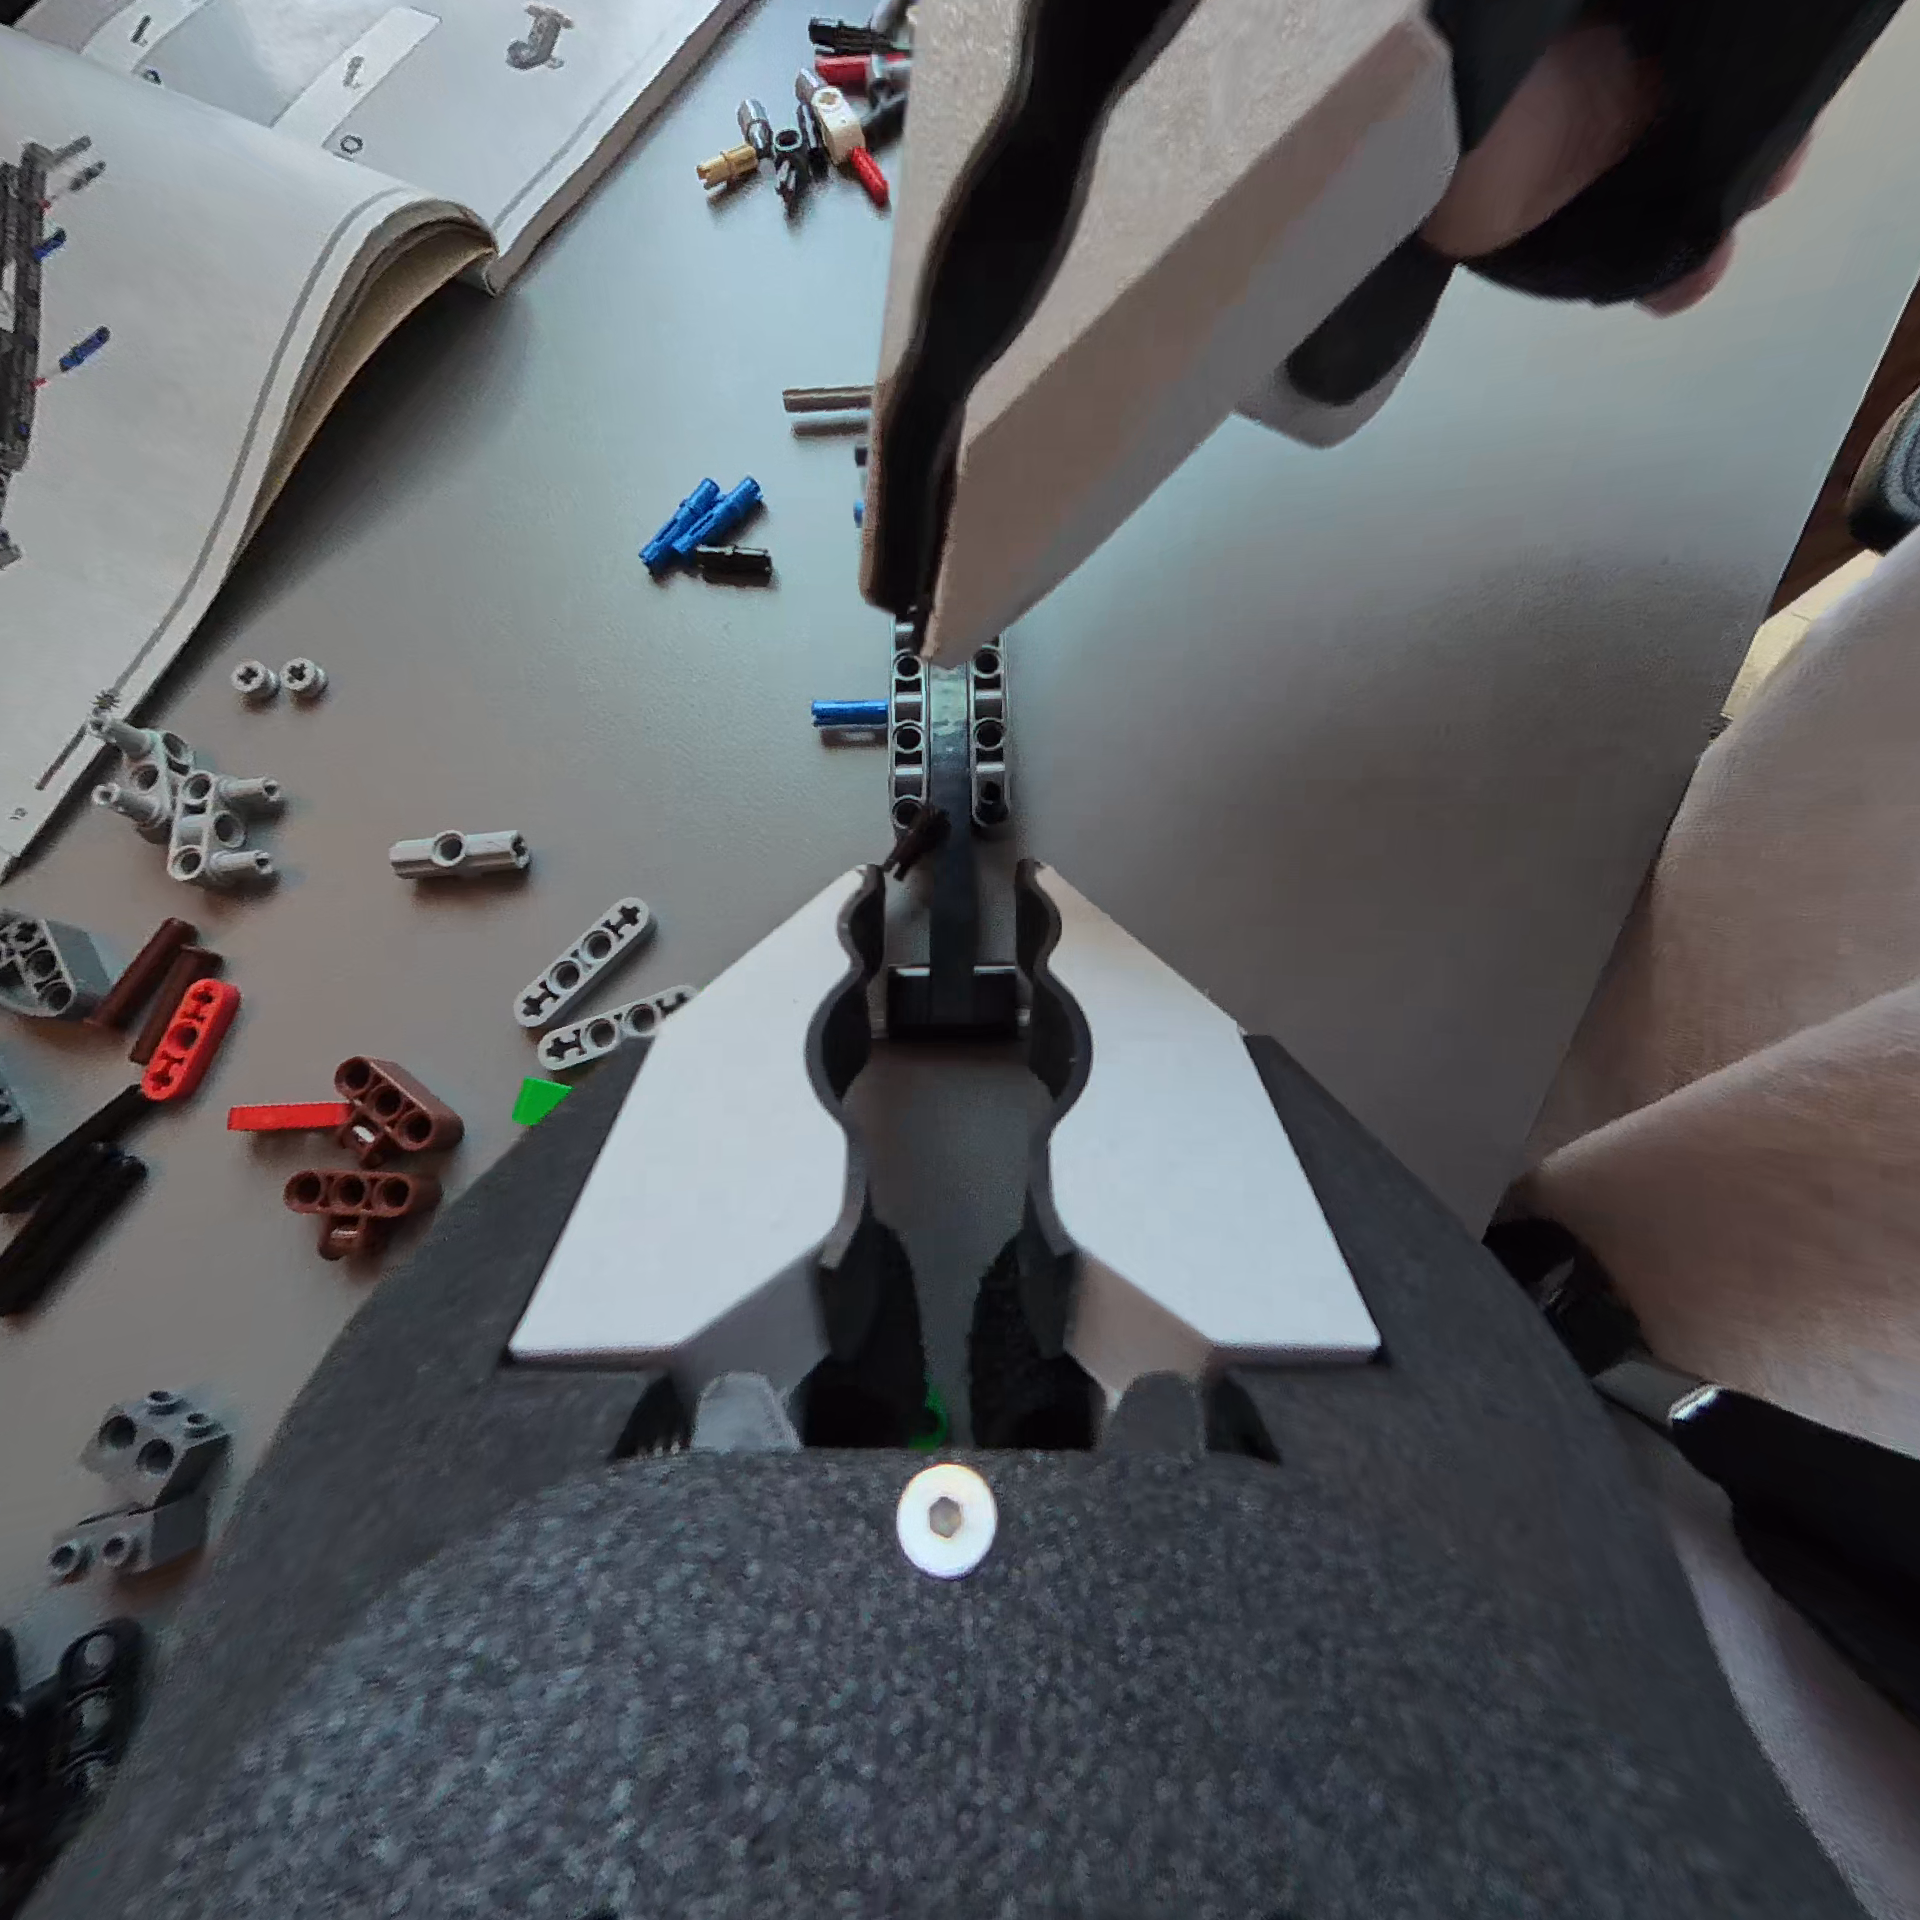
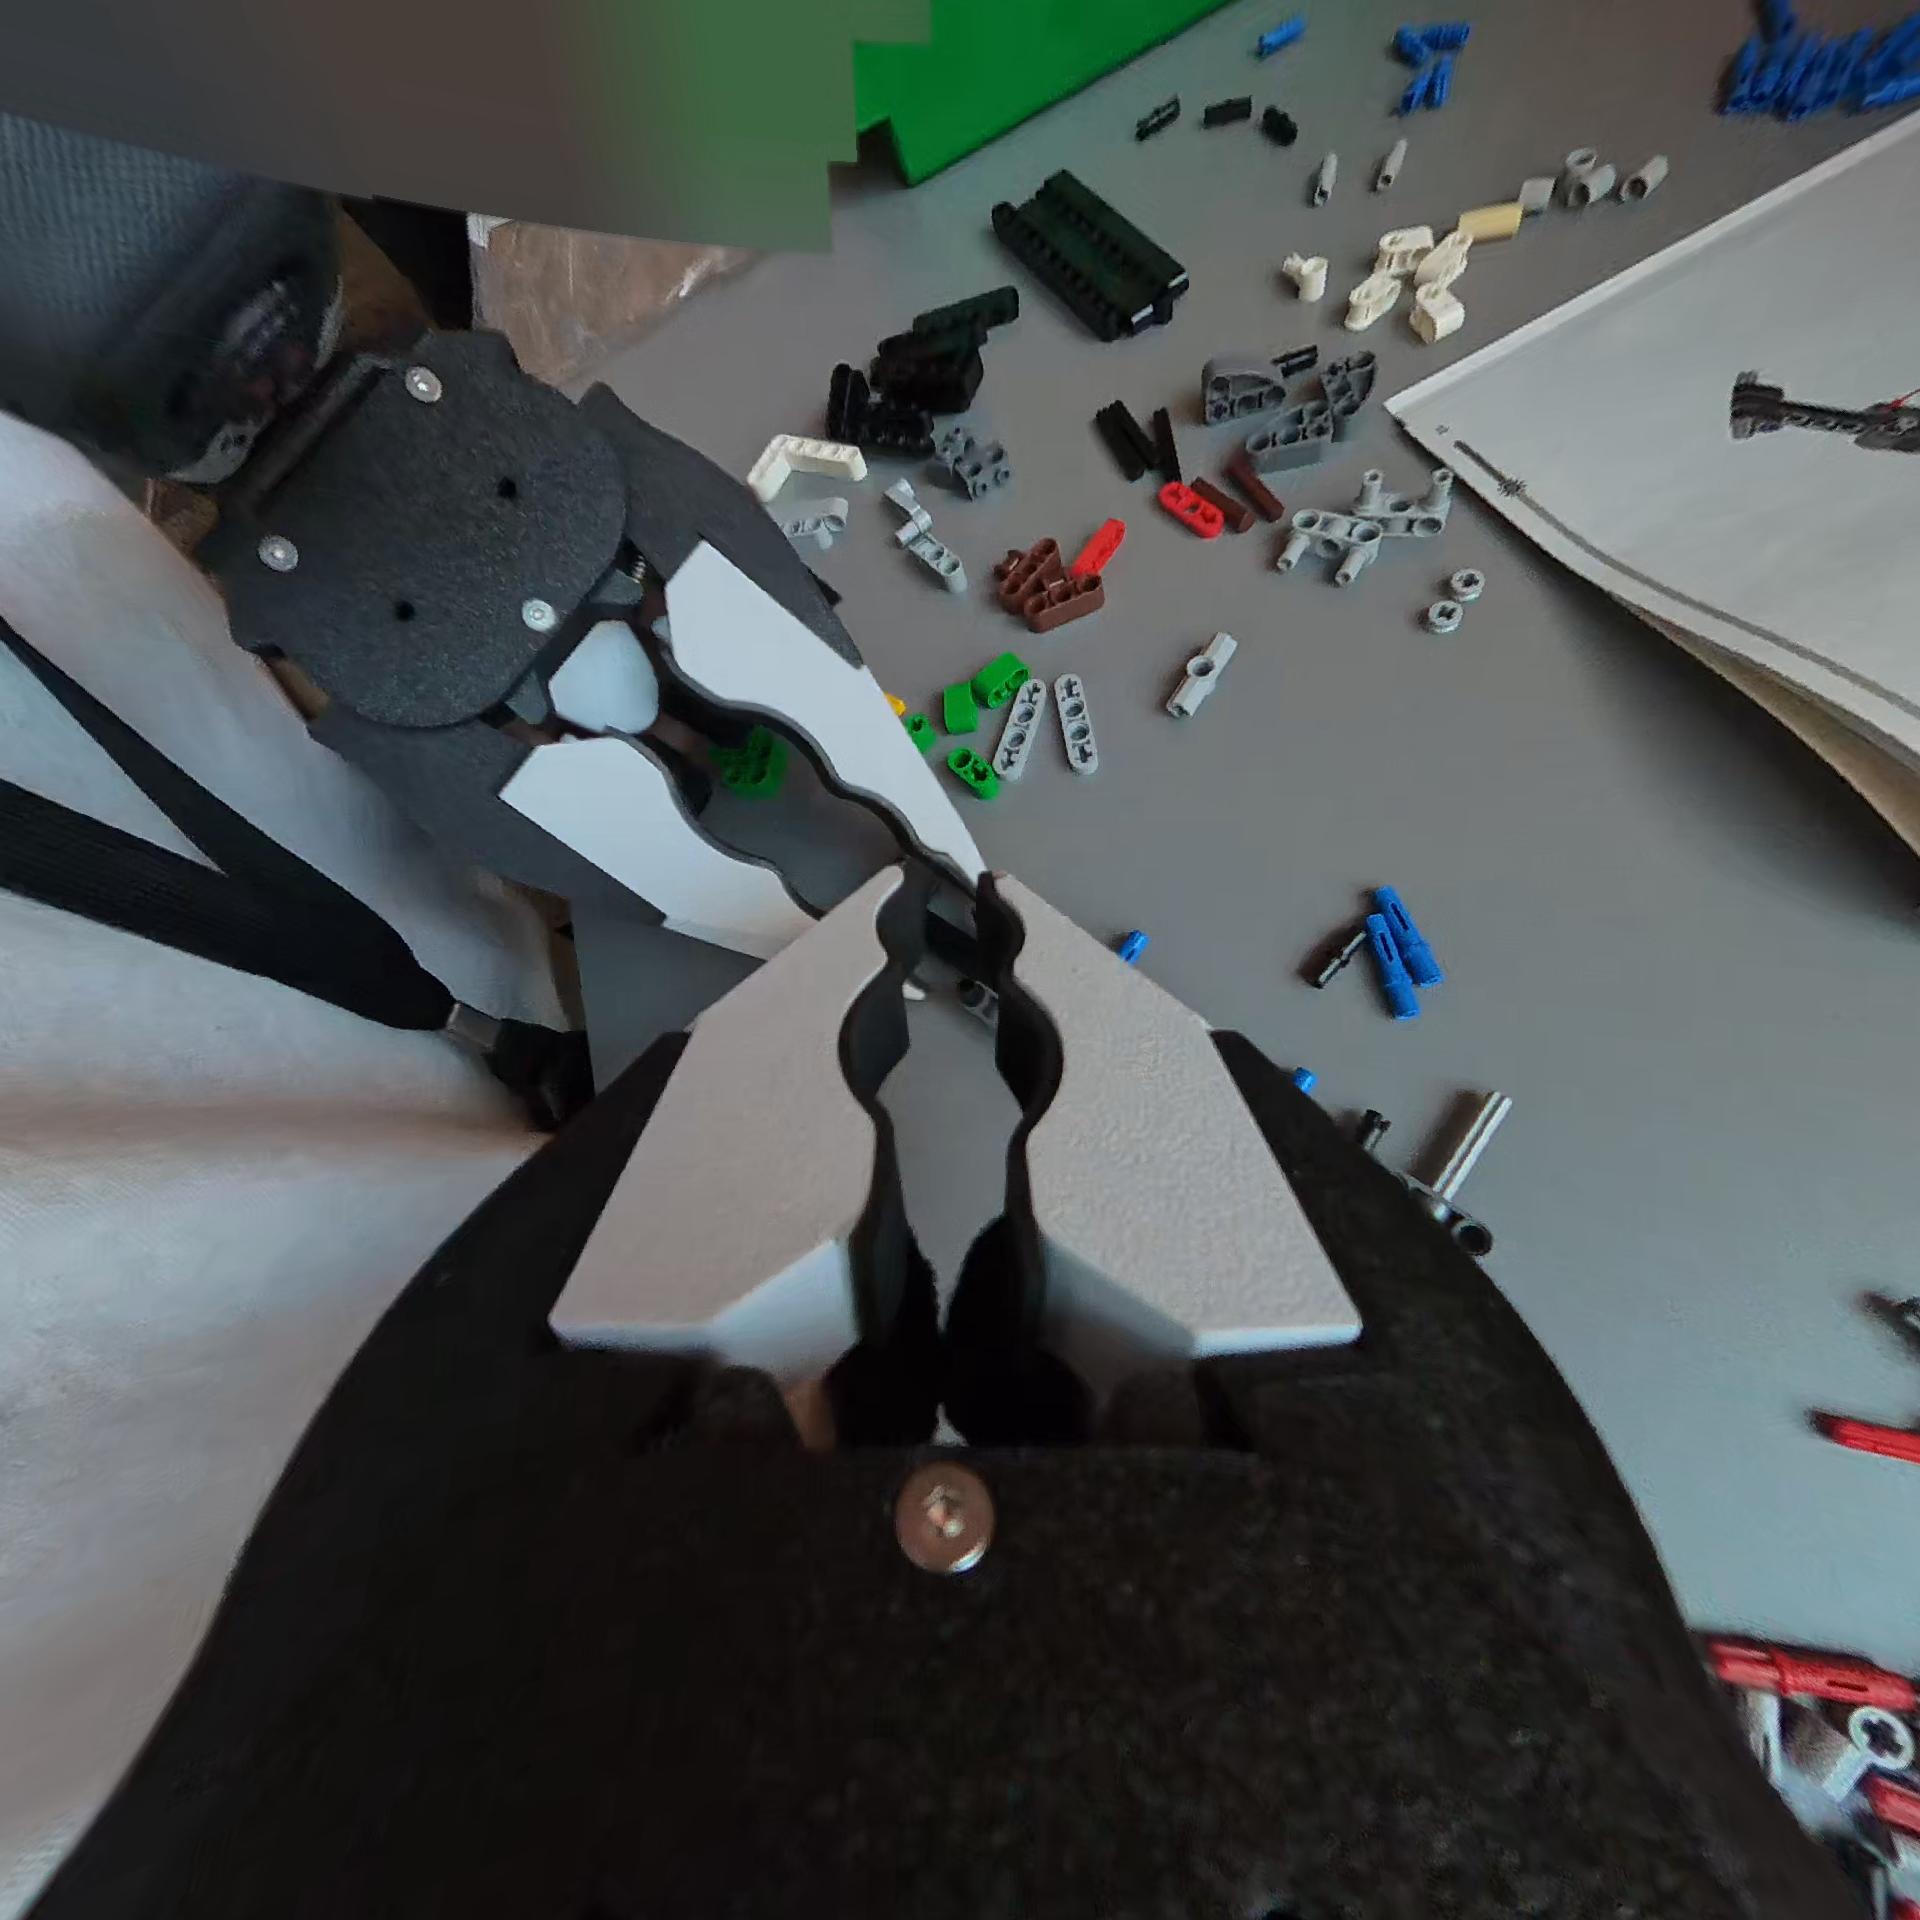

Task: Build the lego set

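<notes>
Mid-assembly, fitting step. The left gripper (image 1: 951, 883) is clamped on a grey-and-black beam assembly (image 1: 948, 743), held above the table (image 1: 1351, 779) at frame centre; its long axis runs 6 to 12 o'clock, free end toward 12. The right gripper (image 1: 914, 623) descends from 1 o'clock onto that far end, jaws nearly closed; whether it pinches a pin cannot be told. The next move likely calls for fine alignment with a hole, then a straight push. Loose parts (image 1: 364, 1132) lie at 8 o'clock.

No readable text, brands or numbers. Manual (image 1: 239, 312) pages carry only drawn parts diagrams and a few small marks too blurred to read; same manual in the right wrist view shows a drawing, nothing legible.
</notes>
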The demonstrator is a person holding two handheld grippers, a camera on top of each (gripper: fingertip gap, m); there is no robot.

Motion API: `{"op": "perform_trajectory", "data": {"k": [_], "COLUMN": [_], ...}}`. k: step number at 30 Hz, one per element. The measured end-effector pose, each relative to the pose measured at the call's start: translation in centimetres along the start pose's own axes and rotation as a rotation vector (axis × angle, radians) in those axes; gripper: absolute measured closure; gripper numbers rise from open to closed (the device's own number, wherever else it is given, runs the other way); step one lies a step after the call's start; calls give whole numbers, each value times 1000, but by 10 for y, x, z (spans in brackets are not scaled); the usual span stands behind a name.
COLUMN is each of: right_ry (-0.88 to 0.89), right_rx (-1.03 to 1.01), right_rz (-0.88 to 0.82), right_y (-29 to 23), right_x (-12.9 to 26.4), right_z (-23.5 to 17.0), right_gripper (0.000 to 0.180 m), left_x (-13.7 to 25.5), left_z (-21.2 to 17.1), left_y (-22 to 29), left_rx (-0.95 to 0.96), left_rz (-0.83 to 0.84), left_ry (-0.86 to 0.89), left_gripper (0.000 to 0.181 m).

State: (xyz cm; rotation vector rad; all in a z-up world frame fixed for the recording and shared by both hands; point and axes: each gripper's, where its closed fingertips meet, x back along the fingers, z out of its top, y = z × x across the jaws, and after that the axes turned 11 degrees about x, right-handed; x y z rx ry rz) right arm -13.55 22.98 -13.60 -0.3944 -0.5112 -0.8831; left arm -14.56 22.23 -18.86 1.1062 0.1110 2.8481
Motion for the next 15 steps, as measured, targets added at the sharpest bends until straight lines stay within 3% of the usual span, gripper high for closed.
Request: {"op": "perform_trajectory", "data": {"k": [4,10,15], "right_ry": [21,87,95], "right_rx": [37,-17,58], "right_rz": [-55,-108,-219], "right_y": [0,-4,-1], "right_x": [0,5,8], "right_z": [-11,-21,-32], "right_gripper": [155,159,156], "left_x": [2,2,8], "left_z": [6,7,13], "left_y": [-1,-3,-15], "left_rx": [-25,-52,-4], "left_rz": [28,19,17], "left_ry": [6,-41,-53], "left_gripper": [155,156,156]}}
